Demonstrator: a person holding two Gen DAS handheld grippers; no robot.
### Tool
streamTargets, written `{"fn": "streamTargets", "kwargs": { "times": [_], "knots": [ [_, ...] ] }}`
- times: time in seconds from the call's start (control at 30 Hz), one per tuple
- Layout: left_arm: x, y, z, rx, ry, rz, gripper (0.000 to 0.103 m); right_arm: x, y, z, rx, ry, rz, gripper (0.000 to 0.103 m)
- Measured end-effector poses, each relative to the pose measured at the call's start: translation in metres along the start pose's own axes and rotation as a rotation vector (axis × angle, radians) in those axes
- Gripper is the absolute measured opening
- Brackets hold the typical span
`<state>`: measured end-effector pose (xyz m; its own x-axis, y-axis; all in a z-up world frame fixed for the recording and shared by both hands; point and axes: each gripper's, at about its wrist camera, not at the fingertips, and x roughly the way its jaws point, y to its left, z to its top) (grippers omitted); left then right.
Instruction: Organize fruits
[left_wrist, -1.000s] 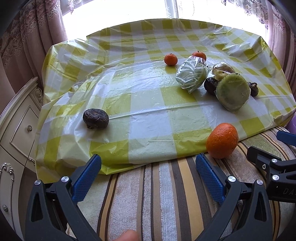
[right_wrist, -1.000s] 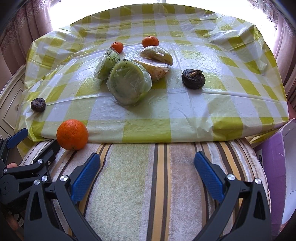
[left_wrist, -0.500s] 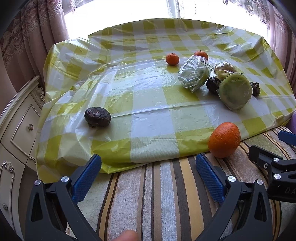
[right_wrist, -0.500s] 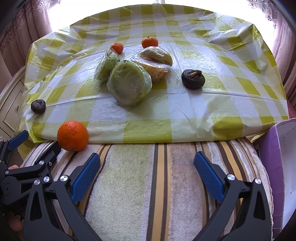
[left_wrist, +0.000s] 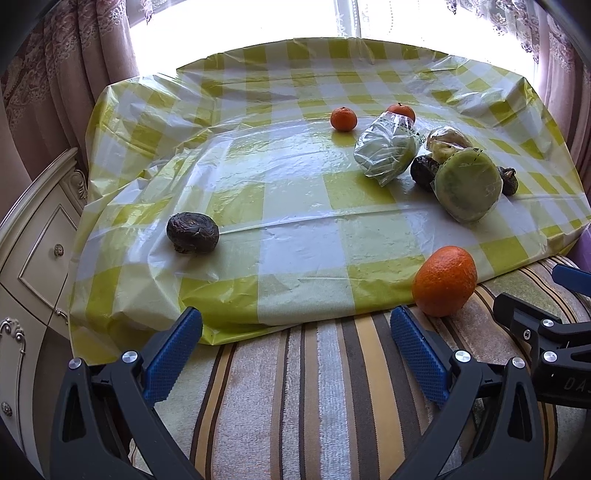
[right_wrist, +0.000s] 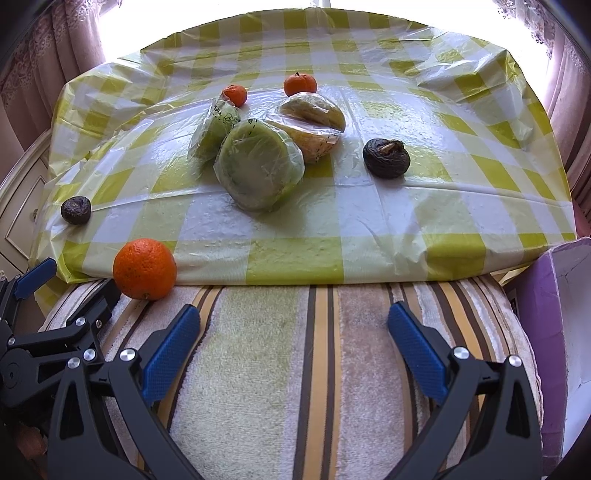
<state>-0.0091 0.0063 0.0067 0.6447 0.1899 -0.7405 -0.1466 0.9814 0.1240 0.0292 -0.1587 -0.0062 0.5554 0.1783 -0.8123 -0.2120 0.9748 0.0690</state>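
A large orange sits at the cloth's near edge, half on the striped towel — at about 1 o'clock from the left gripper, likely the first pick. Two small oranges lie far off at 12 o'clock, beside wrapped fruit; three dark fruits are scattered. Both grippers are spread wide, nothing held; the right gripper hovers over towel. What the wrapping holds cannot be made out — a purple box is cut off at 3 o'clock.
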Motion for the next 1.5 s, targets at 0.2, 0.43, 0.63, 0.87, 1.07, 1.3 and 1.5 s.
{"fn": "streamTargets", "kwargs": {
  "times": [0.2,0.43,0.63,0.87,1.07,1.3,1.5],
  "knots": [
    [0.000,0.000,0.001,0.007,-0.002,0.002,0.098,-0.001,0.000,-0.004,0.001,-0.040,-0.002,0.102],
    [0.000,-0.001,0.001,0.007,-0.003,0.000,0.098,0.001,0.000,-0.005,0.002,-0.038,-0.001,0.102],
    [0.000,-0.002,0.000,0.009,-0.003,0.006,0.098,0.001,0.000,-0.005,0.002,-0.038,-0.001,0.102],
    [0.005,0.005,0.002,-0.011,0.043,-0.043,0.099,0.001,0.000,-0.005,0.004,-0.038,0.002,0.102],
    [0.000,-0.002,0.003,0.032,0.033,-0.013,0.099,0.001,-0.001,-0.005,0.004,-0.038,0.002,0.102],
    [-0.014,0.002,0.003,0.014,-0.035,-0.019,0.099,0.001,0.000,-0.004,0.009,-0.038,0.008,0.102],
    [-0.005,0.001,0.004,0.010,0.013,-0.012,0.098,0.002,0.000,-0.005,0.010,-0.038,0.009,0.102]
  ]
}}
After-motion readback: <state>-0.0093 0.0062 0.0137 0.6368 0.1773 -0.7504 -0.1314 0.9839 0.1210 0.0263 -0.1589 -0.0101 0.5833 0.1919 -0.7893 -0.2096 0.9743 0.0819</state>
